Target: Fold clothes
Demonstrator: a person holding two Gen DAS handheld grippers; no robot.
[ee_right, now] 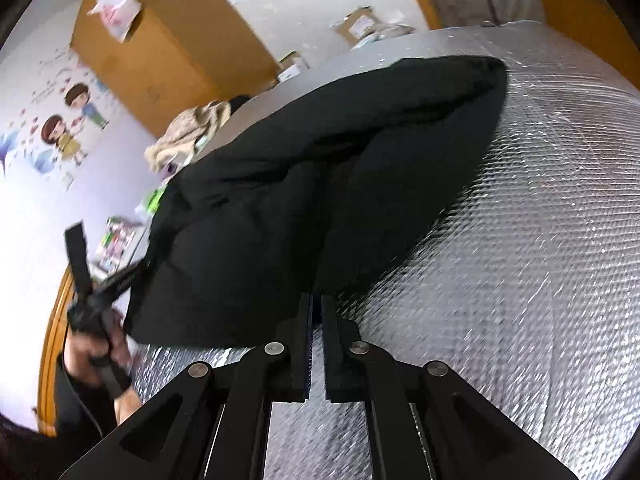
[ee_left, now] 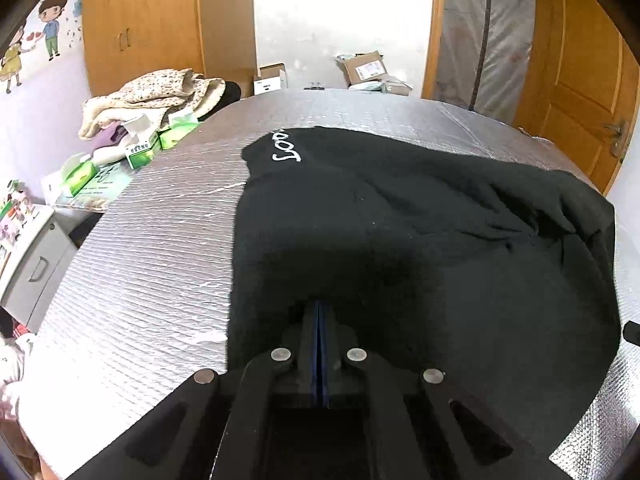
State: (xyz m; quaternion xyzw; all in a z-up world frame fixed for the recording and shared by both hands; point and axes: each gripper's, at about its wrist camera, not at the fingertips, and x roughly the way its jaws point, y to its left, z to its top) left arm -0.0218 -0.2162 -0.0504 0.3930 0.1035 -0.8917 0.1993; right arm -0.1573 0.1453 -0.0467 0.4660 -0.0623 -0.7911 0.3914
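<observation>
Black garment [ee_left: 420, 232] spread on the silver quilted surface [ee_left: 152, 264], stretching ahead of both grippers, left gripper [ee_left: 320, 312] pinching its near edge, right gripper [ee_right: 316, 304] clamped on its hem, lifting it.

From my right wrist camera, the right gripper [ee_right: 316, 300] had its jaws nearly together, pinching the near hem of the black garment [ee_right: 320, 184]. The garment lay bunched across the silver quilted cover [ee_right: 540, 240]. At the left edge, my hand [ee_right: 96, 344] gripped the left gripper [ee_right: 132, 276], clamped on the same hem.
</observation>
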